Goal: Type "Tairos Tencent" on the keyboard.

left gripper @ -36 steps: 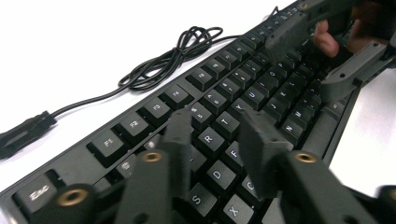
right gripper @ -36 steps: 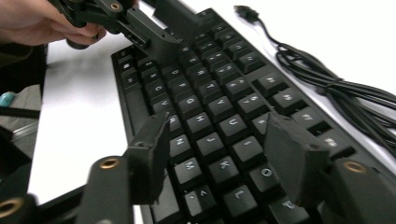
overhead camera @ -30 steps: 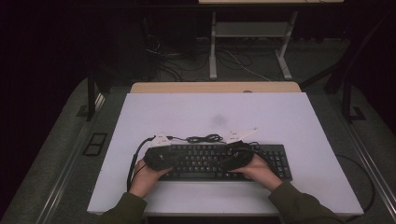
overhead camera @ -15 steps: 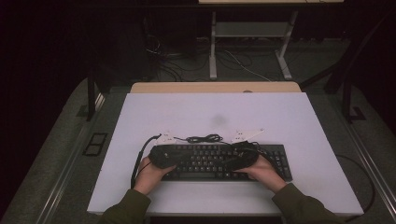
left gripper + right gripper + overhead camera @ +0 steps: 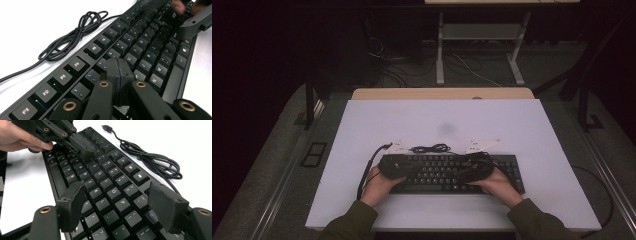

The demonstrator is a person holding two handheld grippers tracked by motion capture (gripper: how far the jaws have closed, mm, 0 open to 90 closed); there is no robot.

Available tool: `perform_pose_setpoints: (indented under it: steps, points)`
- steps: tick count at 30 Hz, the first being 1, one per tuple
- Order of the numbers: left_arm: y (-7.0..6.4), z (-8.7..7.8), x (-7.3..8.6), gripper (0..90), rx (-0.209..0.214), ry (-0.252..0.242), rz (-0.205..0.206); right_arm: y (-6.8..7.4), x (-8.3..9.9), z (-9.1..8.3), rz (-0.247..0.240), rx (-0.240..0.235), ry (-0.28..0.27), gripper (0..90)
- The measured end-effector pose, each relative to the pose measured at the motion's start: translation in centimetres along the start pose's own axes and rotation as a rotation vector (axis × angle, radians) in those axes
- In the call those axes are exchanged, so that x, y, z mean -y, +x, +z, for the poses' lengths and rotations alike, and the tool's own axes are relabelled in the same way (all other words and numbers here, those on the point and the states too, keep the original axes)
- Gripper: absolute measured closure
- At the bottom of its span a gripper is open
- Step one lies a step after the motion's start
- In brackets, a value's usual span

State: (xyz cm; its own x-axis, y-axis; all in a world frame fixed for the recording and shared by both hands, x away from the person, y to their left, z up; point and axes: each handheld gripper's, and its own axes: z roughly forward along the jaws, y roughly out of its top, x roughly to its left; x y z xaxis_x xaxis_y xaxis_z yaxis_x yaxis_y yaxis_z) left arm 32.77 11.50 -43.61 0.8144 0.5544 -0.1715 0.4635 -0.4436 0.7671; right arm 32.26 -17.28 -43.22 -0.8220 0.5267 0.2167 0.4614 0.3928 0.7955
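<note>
the black keyboard (image 5: 452, 172) lies flat on the white table (image 5: 362, 130), near its front edge, with its bundled cable (image 5: 72, 37) on the table just behind it. left gripper (image 5: 117, 75) — jaws pressed together, holding nothing, tips over the number-row keys. right gripper (image 5: 117, 207) — jaws wide apart, holding nothing, poised above the keys on the right half.
</note>
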Motion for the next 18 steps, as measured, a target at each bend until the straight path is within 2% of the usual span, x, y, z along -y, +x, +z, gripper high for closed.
perform_pose_setpoints:
  steps: [18]
  points:
    - [-0.01,0.24,0.03,89.2,-0.007,0.029,0.007,-0.06,0.05,-0.15,0.001,0.007,-0.004,29.2]
